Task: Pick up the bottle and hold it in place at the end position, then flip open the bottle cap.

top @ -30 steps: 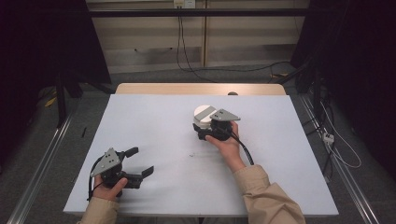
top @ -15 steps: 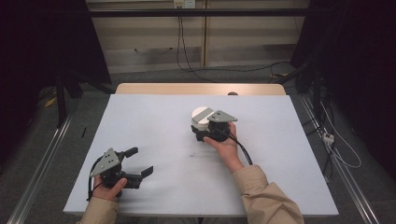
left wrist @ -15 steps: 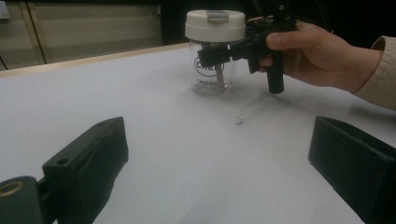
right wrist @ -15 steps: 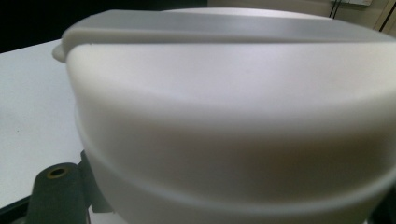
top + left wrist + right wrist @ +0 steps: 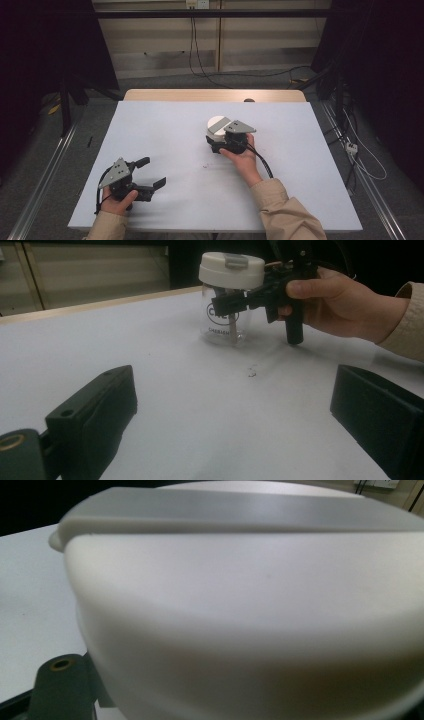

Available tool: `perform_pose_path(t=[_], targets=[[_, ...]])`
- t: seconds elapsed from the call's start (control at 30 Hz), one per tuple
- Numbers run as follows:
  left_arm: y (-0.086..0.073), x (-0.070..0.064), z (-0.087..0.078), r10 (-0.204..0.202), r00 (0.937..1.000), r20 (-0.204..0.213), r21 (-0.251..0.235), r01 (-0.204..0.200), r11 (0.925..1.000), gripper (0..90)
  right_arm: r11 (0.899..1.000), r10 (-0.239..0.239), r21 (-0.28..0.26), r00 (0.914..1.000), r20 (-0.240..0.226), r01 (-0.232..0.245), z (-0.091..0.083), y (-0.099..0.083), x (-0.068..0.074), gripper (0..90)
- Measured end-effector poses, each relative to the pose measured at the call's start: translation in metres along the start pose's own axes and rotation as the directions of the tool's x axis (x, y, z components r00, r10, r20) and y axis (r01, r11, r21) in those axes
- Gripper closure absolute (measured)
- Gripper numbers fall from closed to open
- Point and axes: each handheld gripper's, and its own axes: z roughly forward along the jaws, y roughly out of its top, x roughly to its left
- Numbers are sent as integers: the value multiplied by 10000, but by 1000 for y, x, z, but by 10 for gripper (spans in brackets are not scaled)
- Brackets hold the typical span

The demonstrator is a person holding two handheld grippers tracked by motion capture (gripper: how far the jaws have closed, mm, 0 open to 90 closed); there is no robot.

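Two tools are at work on the white counter (image 5: 300, 150). The right tool (image 5: 220, 145) has closed around the jar (image 5: 226, 320) just under its white lid (image 5: 231, 269), near the counter's middle, and has shifted slightly toward the left tool since a second ago, jar with it. That suggests the jar is being brought over for a two-handed step, perhaps opening. The left tool (image 5: 150, 172) stays near the front left, jaws spread wide and empty, unchanged.
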Motion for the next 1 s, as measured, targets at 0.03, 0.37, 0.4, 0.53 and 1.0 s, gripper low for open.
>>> perform_pose_path(t=[0.03, 0.37, 0.4, 0.53, 1.0], targets=[[0, 0, 1, 6, 10000, 28, 24, -6, 10000, 43, 10000, -25, -1, 10000, 0, 25, 0, 0, 0, 186], [7, -2, 8, -271, 9996, 34, -93, 271, 9996, 34, 10000, 13, -2, 10000, 14, -13, 0, 0, 0, 186], [8, -3, 9, -319, 9995, 62, -77, 320, 9995, 32, 10000, 9, 1, 10000, 10, -9, 0, 0, 0, 186], [12, -4, 15, -442, 9990, 66, -85, 443, 9990, 29, 10000, 11, 3, 10000, 9, -11, 0, 0, 0, 186], [25, -4, 39, -850, 9962, -171, 237, 854, 9961, 39, 10000, 8, 12, 10000, 7, -8, 1, 0, 0, 187]])
